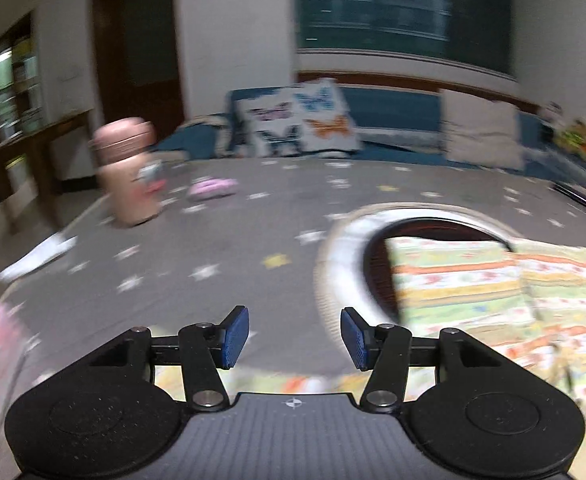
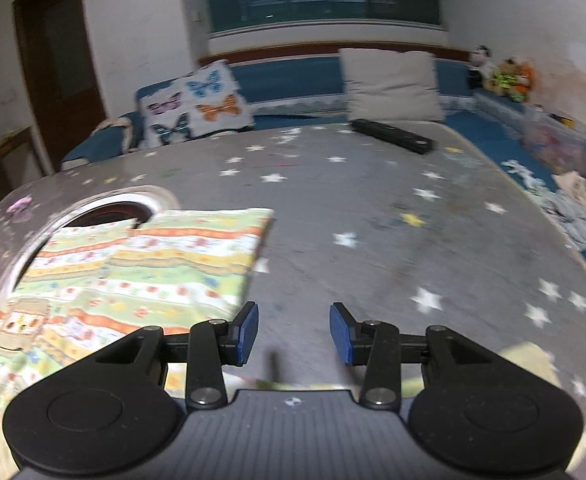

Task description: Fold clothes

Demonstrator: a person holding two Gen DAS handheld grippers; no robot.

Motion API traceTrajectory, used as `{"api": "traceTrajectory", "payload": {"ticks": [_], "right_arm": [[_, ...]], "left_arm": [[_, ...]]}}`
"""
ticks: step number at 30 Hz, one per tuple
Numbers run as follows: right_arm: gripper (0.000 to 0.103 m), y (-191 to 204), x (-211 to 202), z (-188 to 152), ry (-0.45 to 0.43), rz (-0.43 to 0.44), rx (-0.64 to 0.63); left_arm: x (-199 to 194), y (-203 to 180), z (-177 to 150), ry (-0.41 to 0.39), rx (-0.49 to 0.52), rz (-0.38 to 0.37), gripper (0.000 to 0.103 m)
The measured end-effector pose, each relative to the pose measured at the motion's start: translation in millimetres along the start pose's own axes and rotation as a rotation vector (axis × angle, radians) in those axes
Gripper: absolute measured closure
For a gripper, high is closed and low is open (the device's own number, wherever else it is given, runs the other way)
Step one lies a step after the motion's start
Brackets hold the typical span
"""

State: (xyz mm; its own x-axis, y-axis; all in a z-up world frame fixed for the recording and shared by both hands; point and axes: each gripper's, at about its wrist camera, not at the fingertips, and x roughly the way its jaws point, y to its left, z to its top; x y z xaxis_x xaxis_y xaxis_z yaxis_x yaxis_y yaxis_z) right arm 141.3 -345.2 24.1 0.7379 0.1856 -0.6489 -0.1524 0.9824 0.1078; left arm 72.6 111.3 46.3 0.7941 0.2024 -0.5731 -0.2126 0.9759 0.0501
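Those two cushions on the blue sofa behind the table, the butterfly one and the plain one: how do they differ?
The white butterfly-printed cushion bears coloured butterflies: blue, orange, purple, dark teal. The plain cream cushion has no pattern. The butterfly cushion leans tilted near the blue sofa's left end; the cream one sits squarer, further right. Both are roughly square and rest against the backrest.
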Motion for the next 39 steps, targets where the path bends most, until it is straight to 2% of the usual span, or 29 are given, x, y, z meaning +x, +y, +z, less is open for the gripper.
{"api": "traceTrajectory", "payload": {"ticks": [6,12,17,19,24,26,28,29,31,33,34,35,36,39], "right_arm": [[0.063,17,30,21,0.022,0.054,-0.024],[0.064,24,62,37,0.052,0.075,-0.041],[0.065,28,81,44,0.066,0.086,-0.058],[0.071,28,86,46,0.071,0.09,-0.061],[0.077,30,98,50,0.086,0.098,-0.068],[0.077,31,100,50,0.085,0.091,-0.069],[0.076,30,100,51,0.081,0.073,-0.062],[0.076,29,100,51,0.079,0.069,-0.063],[0.075,28,100,50,0.078,0.067,-0.063],[0.076,27,103,51,0.089,0.088,-0.058],[0.079,29,104,52,0.088,0.09,-0.065],[0.084,30,105,52,0.086,0.09,-0.074],[0.097,33,105,54,0.078,0.091,-0.082],[0.1,39,106,62,0.049,0.095,-0.107]], "left_arm": [[51,-50,25,0.037,0.092,-0.094,0.049],[104,-72,38,0.082,0.141,-0.102,0.05],[128,-77,40,0.12,0.152,-0.115,0.05],[136,-77,39,0.134,0.152,-0.116,0.05],[143,-75,40,0.146,0.139,-0.139,0.05],[144,-74,42,0.15,0.133,-0.156,0.058],[143,-76,42,0.146,0.146,-0.175,0.072],[143,-78,41,0.141,0.16,-0.184,0.074],[142,-82,41,0.129,0.187,-0.182,0.09],[144,-83,41,0.123,0.193,-0.179,0.096],[144,-83,42,0.12,0.19,-0.178,0.098],[145,-83,43,0.117,0.186,-0.179,0.098],[146,-82,44,0.113,0.183,-0.178,0.1],[148,-82,49,0.091,0.186,-0.156,0.1]]}}
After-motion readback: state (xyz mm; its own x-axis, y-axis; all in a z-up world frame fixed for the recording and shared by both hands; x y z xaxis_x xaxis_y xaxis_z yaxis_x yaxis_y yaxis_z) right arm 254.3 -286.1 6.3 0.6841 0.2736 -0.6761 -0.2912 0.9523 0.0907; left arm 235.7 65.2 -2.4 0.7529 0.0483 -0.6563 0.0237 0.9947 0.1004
